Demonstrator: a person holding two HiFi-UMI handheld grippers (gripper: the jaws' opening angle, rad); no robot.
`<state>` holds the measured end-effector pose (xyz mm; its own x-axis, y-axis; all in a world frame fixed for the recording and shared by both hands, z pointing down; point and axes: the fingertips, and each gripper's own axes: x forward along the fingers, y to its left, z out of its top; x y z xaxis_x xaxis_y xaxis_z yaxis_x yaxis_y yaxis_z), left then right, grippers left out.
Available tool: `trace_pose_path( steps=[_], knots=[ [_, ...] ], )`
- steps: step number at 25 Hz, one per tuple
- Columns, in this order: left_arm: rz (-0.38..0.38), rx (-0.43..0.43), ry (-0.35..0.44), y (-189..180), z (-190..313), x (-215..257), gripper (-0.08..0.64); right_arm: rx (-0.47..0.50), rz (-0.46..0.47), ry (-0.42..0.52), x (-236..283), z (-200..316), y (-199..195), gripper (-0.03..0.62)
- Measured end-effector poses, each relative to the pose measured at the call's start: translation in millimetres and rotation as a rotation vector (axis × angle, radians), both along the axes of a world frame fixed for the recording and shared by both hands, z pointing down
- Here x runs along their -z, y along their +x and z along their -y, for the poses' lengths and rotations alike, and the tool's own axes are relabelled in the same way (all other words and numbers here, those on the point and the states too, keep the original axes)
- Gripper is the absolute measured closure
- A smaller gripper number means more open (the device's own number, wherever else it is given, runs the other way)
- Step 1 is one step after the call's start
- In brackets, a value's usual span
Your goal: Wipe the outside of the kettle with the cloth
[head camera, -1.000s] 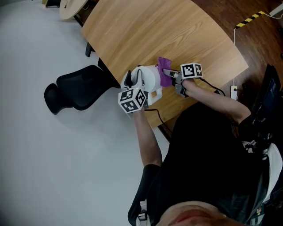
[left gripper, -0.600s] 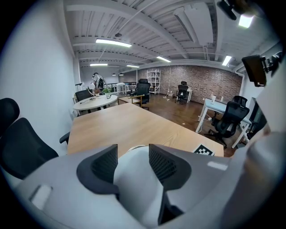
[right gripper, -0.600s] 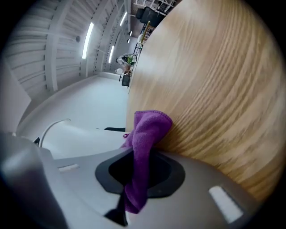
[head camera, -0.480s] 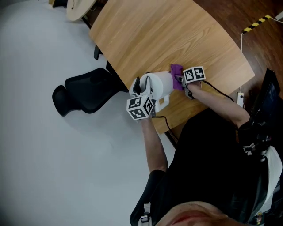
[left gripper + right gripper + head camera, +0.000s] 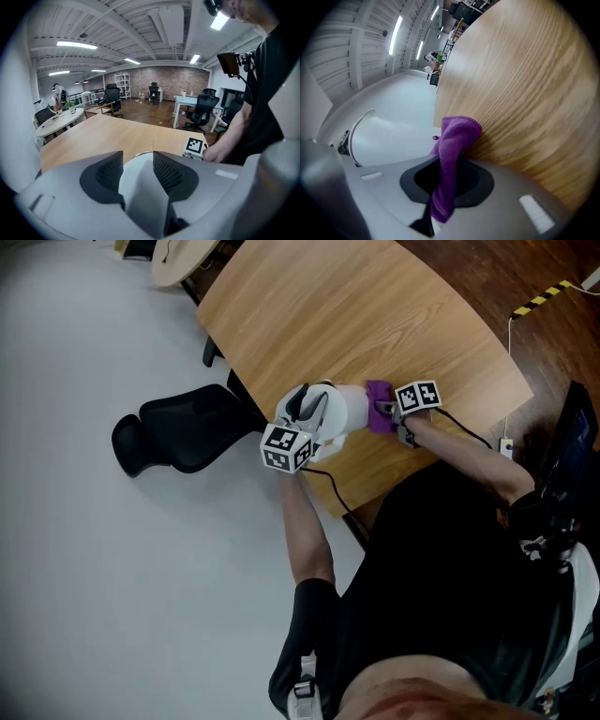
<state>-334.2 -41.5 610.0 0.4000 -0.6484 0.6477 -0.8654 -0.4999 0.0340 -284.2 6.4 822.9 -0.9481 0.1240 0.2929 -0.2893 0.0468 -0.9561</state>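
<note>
Pinching purple cloth (image 5: 457, 133) in right tool (image 5: 452, 168), against kettle (image 5: 345, 409), left tool (image 5: 137, 163) closing around its handle (image 5: 140, 197)

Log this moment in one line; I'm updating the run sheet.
left gripper: jaws closing on white kettle | right gripper: shut on purple cloth | cloth: at kettle's side

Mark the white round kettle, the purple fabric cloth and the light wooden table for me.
white round kettle (image 5: 347, 409): head view, side of its body.
purple fabric cloth (image 5: 457, 133): right gripper view, fold sticking out past the jaws.
light wooden table (image 5: 375, 324): head view, bare top.
</note>
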Motion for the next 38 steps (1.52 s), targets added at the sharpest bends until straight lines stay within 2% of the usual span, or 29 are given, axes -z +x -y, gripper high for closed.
trace_pose_path(
  steps=[2,3,6,8,10,12,15,27,34,38],
  knots=[
    [-0.001,-0.014,-0.003,1.3,5.8,-4.1,0.538,-0.048,0.041,-0.018,12.6,9.4,8.7,0.54],
    [-0.005,0.012,0.006,-2.1,9.0,-3.1,0.538,-0.08,0.067,-0.022,23.5,15.6,12.5,0.54],
    [-0.036,0.194,0.079,-19.4,14.5,9.7,0.538,-0.181,0.186,-0.028,73.2,34.5,22.0,0.54],
    [-0.047,0.309,0.095,-27.5,11.9,16.9,0.54,-0.233,0.298,-0.032,115.8,42.9,25.5,0.54],
    [-0.029,0.378,0.062,-29.9,9.8,15.6,0.538,-0.274,0.404,-0.032,158.3,50.5,28.5,0.54],
    [-0.016,0.411,0.009,-28.1,8.8,8.1,0.537,-0.299,0.487,-0.034,193.0,55.4,29.4,0.54],
    [0.004,0.422,-0.045,-24.2,6.3,-2.4,0.537,-0.291,0.531,-0.032,215.7,51.7,20.1,0.54],
    [0.05,0.397,0.038,-6.2,-4.7,6.5,0.535,-0.306,0.373,-0.019,134.5,26.8,16.0,0.54],
    [0.048,0.389,0.069,-2.0,-11.1,14.5,0.534,-0.239,0.145,-0.013,48.4,16.9,12.5,0.541],
    [0.051,0.381,0.085,-0.6,-11.6,18.3,0.534,-0.166,0.025,0.001,18.5,14.5,12.0,0.543]
  ],
)
